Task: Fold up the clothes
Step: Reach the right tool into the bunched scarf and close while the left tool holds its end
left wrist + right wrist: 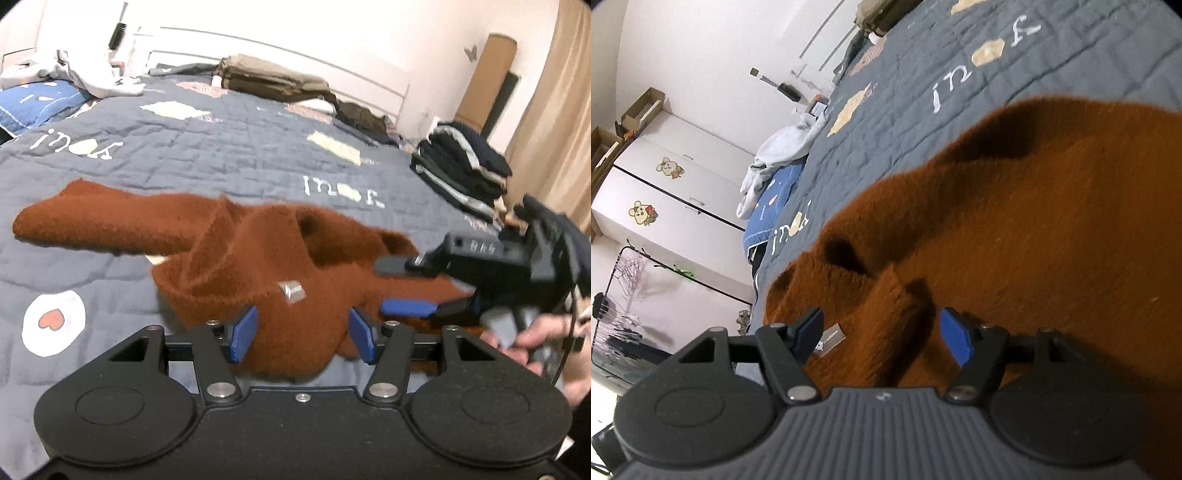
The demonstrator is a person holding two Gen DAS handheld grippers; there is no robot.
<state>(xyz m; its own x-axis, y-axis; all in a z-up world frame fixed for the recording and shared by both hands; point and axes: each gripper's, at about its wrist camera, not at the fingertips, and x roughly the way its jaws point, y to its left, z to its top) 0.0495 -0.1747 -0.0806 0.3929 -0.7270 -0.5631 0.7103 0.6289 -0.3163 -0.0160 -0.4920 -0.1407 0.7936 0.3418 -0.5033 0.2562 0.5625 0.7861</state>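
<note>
My left gripper (pixel 301 334) and right gripper (pixel 882 336) both stand wide with nothing between the pads, poised over the fuzzy rust-brown knit sweater (pixel 258 258), which lies crumpled at the near edge of the grey quilted bedspread (pixel 221 147), one sleeve trailing toward the left edge. I'd pinch single-layer hem or shoulder seams, not bunched folds, and spread it flat. Open quilt lies beyond; a folded dark clothes stack (pixel 465 166) crowds the right edge.

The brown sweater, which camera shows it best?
The left wrist view: the brown sweater shows nearly whole, crumpled on the bed quilt, one sleeve stretched left. The right wrist view sits too close, showing only fuzzy folds and a label.
</note>
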